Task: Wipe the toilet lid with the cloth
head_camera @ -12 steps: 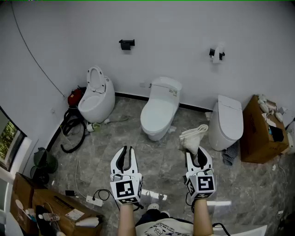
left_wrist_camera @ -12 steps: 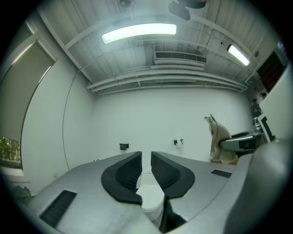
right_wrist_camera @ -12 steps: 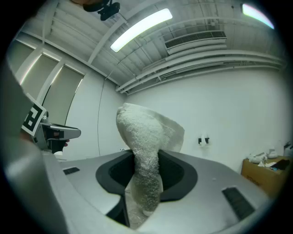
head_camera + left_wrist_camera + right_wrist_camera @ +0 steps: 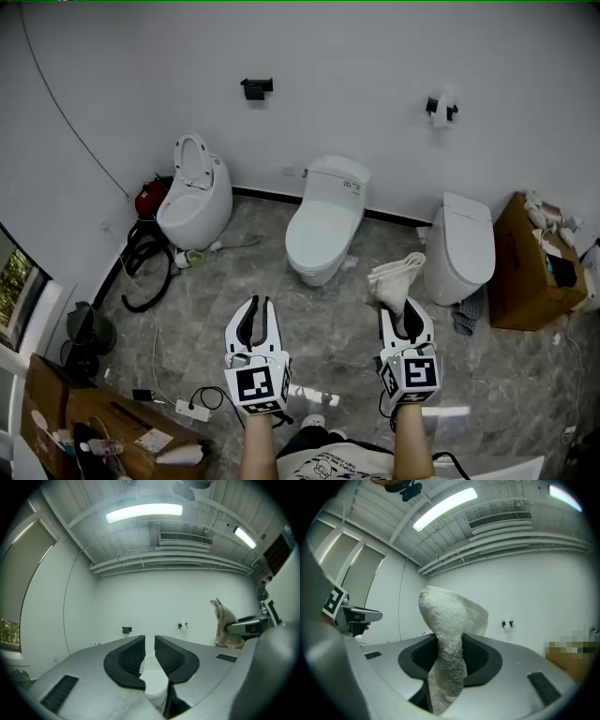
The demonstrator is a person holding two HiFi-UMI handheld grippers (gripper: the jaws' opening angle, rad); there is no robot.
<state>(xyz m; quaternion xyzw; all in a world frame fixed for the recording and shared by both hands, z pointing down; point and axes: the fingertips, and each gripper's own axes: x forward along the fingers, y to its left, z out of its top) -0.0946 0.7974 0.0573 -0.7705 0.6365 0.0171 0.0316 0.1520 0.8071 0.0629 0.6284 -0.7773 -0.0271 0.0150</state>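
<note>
Marble floor point(image 4: 323, 314); right gripper point(image 4: 398, 311) jaws clenched on cloth point(image 4: 396, 277), left gripper point(image 4: 255, 305) jaws together, empty.

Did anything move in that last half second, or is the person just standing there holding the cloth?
Nothing visibly changed. The right gripper stays shut on the white cloth. The left gripper stays empty, with its jaws nearly together. Neither has moved closer to the middle toilet.

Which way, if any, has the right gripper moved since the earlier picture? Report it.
No. The right gripper, shut on the cloth, sits just as before beside the right-hand toilet.
</note>
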